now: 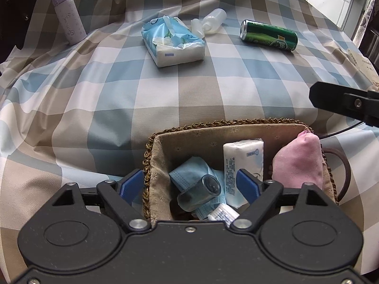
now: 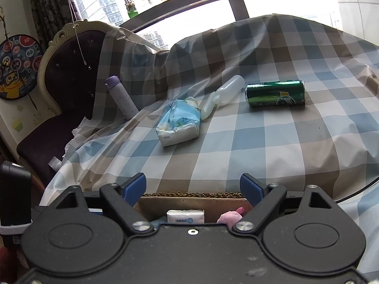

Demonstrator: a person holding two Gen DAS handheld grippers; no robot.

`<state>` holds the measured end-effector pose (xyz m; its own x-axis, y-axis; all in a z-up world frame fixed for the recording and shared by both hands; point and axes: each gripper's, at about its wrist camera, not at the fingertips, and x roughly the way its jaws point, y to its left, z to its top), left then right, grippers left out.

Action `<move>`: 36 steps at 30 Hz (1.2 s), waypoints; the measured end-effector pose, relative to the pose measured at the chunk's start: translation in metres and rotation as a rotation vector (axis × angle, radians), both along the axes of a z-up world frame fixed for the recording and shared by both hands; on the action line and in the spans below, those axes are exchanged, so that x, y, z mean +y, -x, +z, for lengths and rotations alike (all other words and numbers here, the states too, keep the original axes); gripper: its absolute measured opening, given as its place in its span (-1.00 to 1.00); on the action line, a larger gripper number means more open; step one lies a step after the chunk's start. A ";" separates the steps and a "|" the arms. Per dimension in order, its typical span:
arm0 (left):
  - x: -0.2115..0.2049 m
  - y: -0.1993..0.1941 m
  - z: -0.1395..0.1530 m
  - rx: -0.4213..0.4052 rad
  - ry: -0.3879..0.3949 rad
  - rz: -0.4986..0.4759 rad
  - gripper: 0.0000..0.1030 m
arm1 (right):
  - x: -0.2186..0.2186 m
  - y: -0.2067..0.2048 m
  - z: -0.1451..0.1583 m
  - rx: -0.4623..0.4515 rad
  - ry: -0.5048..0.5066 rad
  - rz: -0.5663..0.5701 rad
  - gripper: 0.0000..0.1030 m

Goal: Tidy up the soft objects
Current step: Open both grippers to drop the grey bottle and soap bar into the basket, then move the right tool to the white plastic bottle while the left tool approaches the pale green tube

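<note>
— Basket (image 1: 151, 165) first: what's in it?

— Woven, cloth-lined, low in the centre of my left view. Inside lie a blue face mask (image 1: 189, 172), a small clear bottle (image 1: 201, 193) on top of it, a white tissue pack (image 1: 244, 163) standing on end, and a pink cloth bundle (image 1: 298, 163) against the right wall.

— And your tongs?

— My left gripper (image 1: 190, 184) hangs tilted down over the basket, jaws wide, gripping nothing. My right gripper (image 2: 193, 189) sits above the basket's near rim, also spread and empty.

— What's left outside?

— The opened tissue packet (image 1: 173, 41), upper centre on the checked cloth (image 1: 213, 90), long axis running from upper left to lower right. Beside it lie two pale squeeze bottles (image 1: 210, 21) and a green can (image 1: 268, 35) on its side; a lilac flask (image 1: 69, 17) stands upper left.
</note>
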<state>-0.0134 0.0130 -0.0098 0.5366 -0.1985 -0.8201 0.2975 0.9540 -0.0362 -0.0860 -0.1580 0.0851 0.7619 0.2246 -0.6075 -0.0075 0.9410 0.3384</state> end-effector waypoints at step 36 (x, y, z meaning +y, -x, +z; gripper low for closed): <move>0.005 -0.182 0.056 -0.366 0.078 0.101 0.93 | -0.024 -0.082 0.007 0.138 0.018 -0.092 0.69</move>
